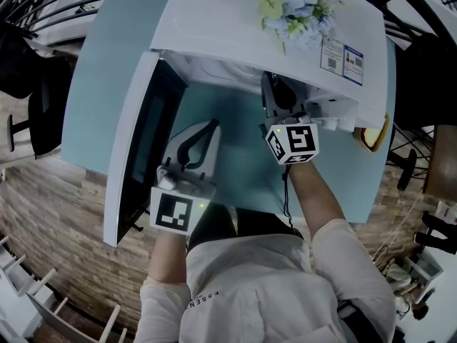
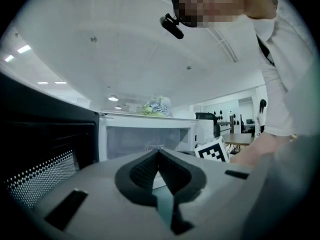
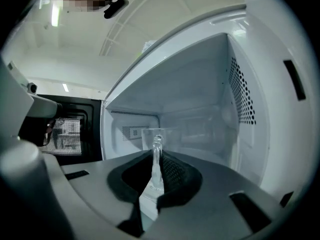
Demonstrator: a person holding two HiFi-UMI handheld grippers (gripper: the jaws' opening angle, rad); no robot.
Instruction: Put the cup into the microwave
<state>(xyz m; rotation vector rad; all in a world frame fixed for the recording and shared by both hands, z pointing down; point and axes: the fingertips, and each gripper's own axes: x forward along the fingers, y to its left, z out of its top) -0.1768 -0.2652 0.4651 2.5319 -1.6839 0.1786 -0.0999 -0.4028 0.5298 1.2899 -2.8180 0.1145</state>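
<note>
A white microwave (image 1: 235, 27) stands on the light blue table (image 1: 235, 170) with its door (image 1: 139, 148) swung wide to the left. My right gripper (image 3: 156, 155) reaches into the cavity (image 3: 200, 109). It is shut on the handle of a clear glass cup (image 3: 154, 136), which sits upright just beyond the fingertips. In the head view the right gripper (image 1: 275, 91) goes under the microwave's top, and the cup is hidden there. My left gripper (image 1: 206, 131) hovers over the table in front of the opening, beside the door. Its jaws (image 2: 159, 152) are shut with nothing between them.
A bunch of pale artificial flowers (image 1: 296, 6) lies on the microwave's top. A yellow-rimmed object (image 1: 375, 138) sits at the table's right edge. The open door (image 2: 45, 149) stands close on the left of my left gripper. Chairs and desks lie beyond the table.
</note>
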